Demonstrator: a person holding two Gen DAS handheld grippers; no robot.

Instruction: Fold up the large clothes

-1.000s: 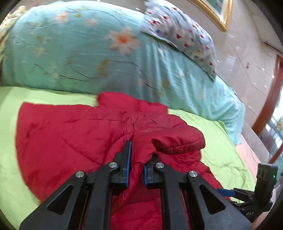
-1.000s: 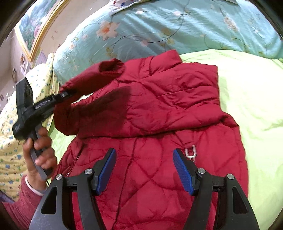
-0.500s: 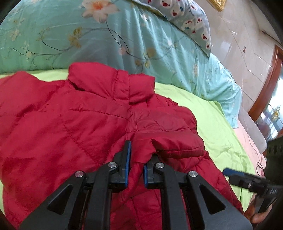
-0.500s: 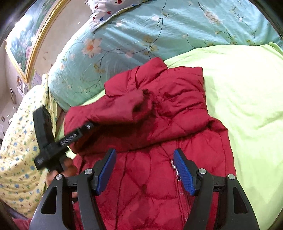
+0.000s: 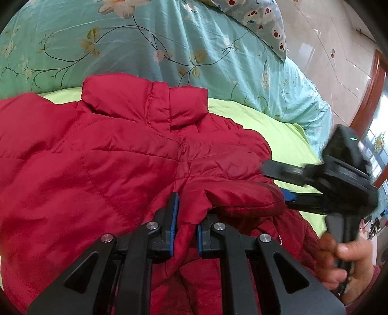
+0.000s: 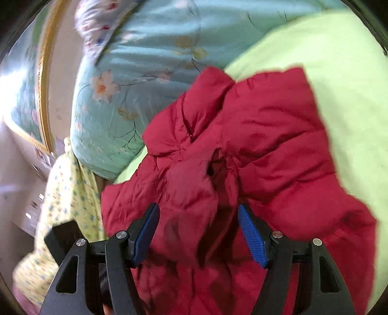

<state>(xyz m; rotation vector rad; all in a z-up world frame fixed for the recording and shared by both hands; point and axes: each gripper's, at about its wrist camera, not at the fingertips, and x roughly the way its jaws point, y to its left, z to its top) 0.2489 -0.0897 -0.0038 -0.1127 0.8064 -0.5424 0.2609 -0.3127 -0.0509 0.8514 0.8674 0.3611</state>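
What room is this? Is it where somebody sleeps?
Most likely a bedroom. A red jacket lies on a bed with a green sheet, beside a teal flowered quilt and a patterned pillow.

Legible text, labels, brands, numbers, signs: none. The lettering on the side of the black handle at the lower left of the right wrist view is blurred and unreadable.

A teal floral quilt (image 5: pixel 169 46) lies on the bed's lime-green sheet (image 5: pixel 278 135), a patterned pillow (image 5: pixel 262 19) atop it.
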